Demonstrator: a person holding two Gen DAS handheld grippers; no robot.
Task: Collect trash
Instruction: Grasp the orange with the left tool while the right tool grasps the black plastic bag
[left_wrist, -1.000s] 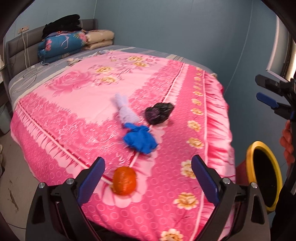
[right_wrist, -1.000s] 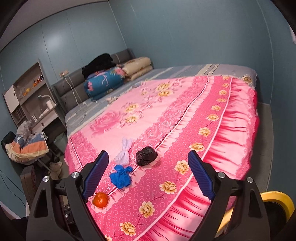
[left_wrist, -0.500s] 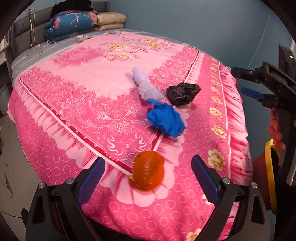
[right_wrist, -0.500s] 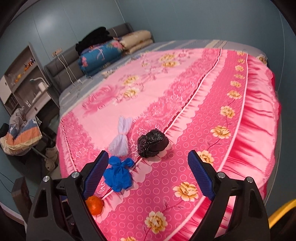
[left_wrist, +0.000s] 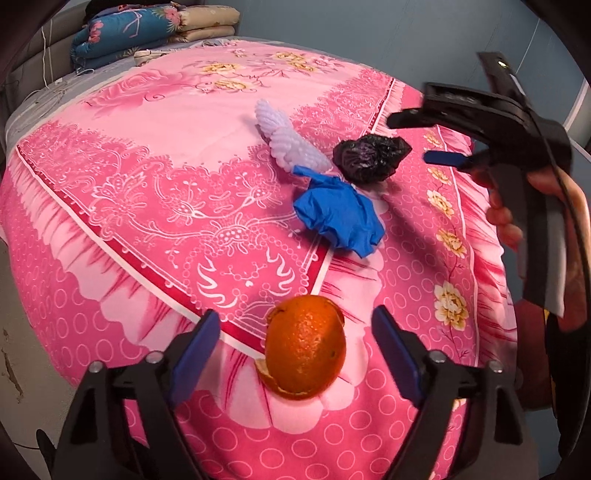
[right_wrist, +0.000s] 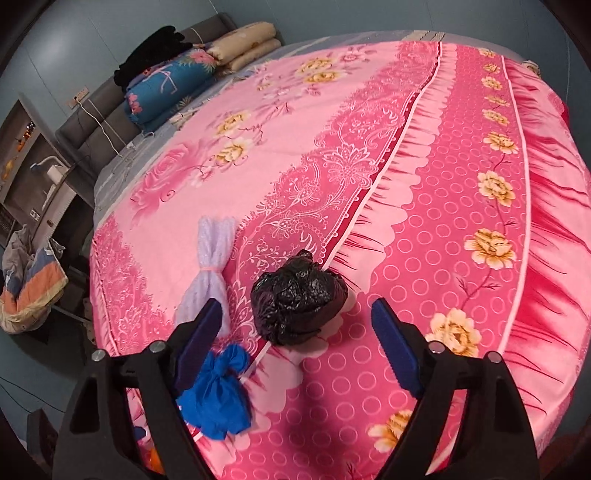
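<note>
Pink floral bedspread fills both my views and serves as my landmark; everything I am after lies on it. At its far end I see folded quilts stacked against a grey headboard. Beyond the spread's left edge, in the right wrist view, a heap of clothes sits on the floor side.

Four bits of trash lie in a loose row near the spread's corner closest to me. A white foam net lies farthest in, a crumpled blue glove just beside its near end, and a black plastic bag close to both, toward the spread's right border. An orange peel lies apart from them, nearest the edge.

My left gripper has its jaws closing with the peel between them; the blue pads stand clear of it on both sides. My right gripper is likewise closing, the black bag sitting between its pads without contact. In the left view I see the hand carrying that tool.
</note>
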